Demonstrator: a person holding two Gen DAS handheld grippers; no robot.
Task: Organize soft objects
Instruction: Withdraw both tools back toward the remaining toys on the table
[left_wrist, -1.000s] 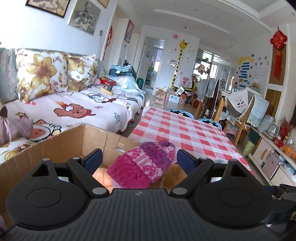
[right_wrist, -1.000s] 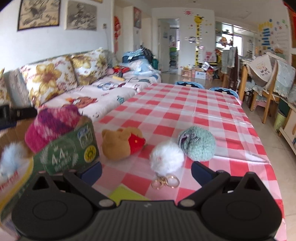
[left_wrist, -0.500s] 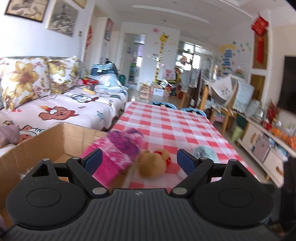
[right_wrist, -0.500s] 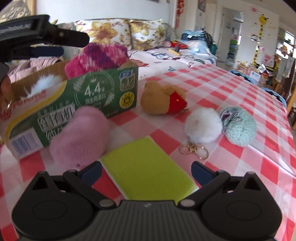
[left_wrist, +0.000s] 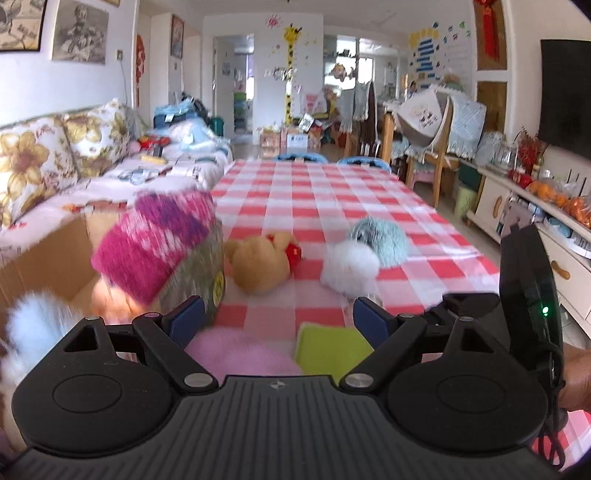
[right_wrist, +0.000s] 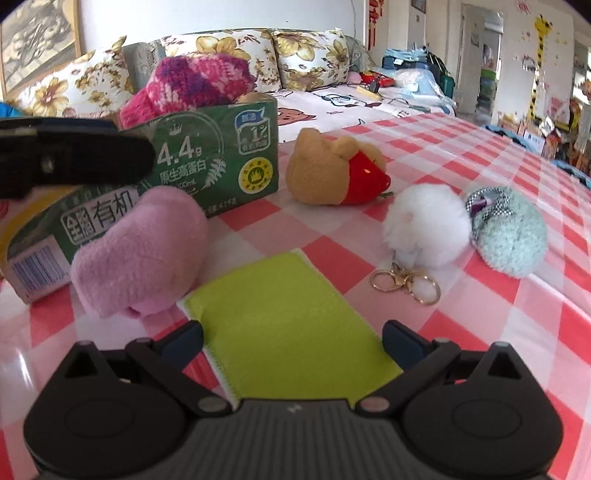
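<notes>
A: Stock on the table, taking the box (right_wrist: 218, 155) as marker?

B: Item one, knit hat (right_wrist: 195, 83): lying in the box, heaped above its rim. Item two, pink plush (right_wrist: 142, 251): touching the box's front wall. Item three, green cloth (right_wrist: 291, 317): flat on the tablecloth (right_wrist: 517, 317), just in front of the box, beside the pink plush. Item four, bear (right_wrist: 332, 173): just beside the box's far corner. Item five, white pompom (right_wrist: 424, 225) with key rings (right_wrist: 406, 282): well apart from the box, touching item six, a teal puff (right_wrist: 511, 240).

A: Handling?

B: All light and yielding, I'd judge; nothing fragile. The cloth is thin and limp. It lies flush, so pinch one edge or bunch its middle; it will droop once lifted. The plush squashes; grip it across the body. Take the pompom by its fluff, or its rings will dangle.

A: Tools?

B: Right gripper (right_wrist: 291, 332): fingers spread wide, holding nothing, low over the near end of the cloth, pointing toward the box. A step toward the cloth seems likeliest. Left gripper (left_wrist: 279, 314): also spread, empty, higher up, level, beside the box's near corner, with the pink plush (left_wrist: 240, 354) and cloth (left_wrist: 332, 343) under its fingers. A hand (left_wrist: 576, 376) shows at the left view's right edge.
</notes>
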